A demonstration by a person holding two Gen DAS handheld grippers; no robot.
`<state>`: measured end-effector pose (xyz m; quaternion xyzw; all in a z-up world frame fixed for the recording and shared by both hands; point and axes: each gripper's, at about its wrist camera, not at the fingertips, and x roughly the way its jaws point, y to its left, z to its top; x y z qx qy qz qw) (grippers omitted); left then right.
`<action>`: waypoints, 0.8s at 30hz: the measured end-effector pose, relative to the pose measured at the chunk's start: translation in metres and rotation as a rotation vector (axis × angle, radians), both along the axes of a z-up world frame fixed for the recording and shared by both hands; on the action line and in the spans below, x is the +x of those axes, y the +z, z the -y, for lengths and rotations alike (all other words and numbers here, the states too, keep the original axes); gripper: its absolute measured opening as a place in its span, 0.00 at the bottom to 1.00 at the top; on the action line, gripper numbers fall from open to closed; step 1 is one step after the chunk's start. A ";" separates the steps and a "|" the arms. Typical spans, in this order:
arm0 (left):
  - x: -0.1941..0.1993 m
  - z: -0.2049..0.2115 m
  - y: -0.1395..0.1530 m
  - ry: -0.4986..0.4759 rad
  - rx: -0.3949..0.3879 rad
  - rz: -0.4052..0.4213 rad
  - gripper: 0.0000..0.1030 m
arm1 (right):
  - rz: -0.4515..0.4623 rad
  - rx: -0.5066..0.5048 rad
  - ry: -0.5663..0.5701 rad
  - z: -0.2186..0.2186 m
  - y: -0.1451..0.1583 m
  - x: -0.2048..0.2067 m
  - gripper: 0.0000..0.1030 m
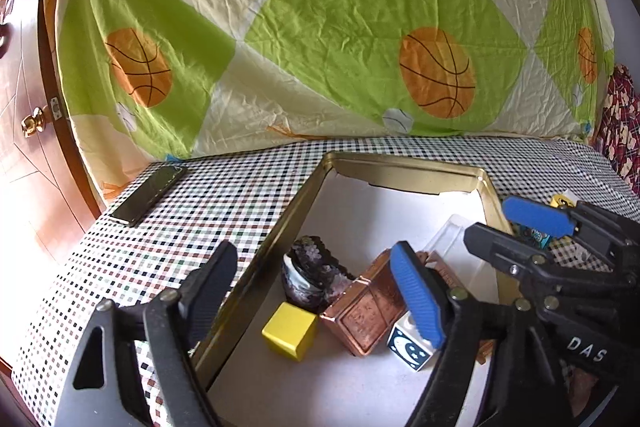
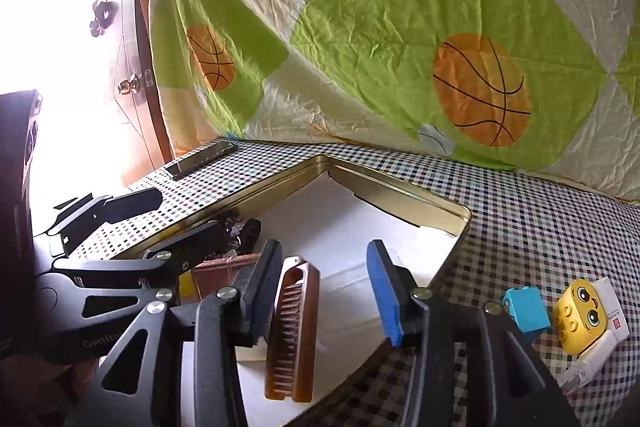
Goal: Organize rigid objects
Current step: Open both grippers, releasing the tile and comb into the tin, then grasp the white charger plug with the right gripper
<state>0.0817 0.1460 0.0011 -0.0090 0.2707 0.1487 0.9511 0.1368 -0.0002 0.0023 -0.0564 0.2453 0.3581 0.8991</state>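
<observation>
A gold tin (image 1: 404, 171) lined with white paper stands on the checked cloth. It holds a yellow cube (image 1: 290, 331), a copper box (image 1: 364, 315), a white moon block (image 1: 408, 345) and a dark sequined piece (image 1: 308, 271). My left gripper (image 1: 316, 291) hangs open over these, its pads touching none of them. In the right wrist view a brown comb (image 2: 294, 327) lies in the tin (image 2: 400, 199) between the fingers of my right gripper (image 2: 324, 291). That gripper is open; the comb lies beside the black finger, and the blue pad (image 2: 384, 295) is clear of it.
Outside the tin's right side lie a blue block (image 2: 526, 311), a yellow face block (image 2: 580, 315) and a white packet (image 2: 608, 307). A phone (image 1: 150, 195) rests at the cloth's far left. A basketball-print quilt (image 1: 320, 27) rises behind, with a wooden door (image 1: 24, 131) at the left.
</observation>
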 end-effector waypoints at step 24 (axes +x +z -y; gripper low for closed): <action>0.024 0.154 0.002 -0.215 0.043 0.010 1.00 | -0.008 -0.122 -0.227 0.182 -0.012 0.039 0.73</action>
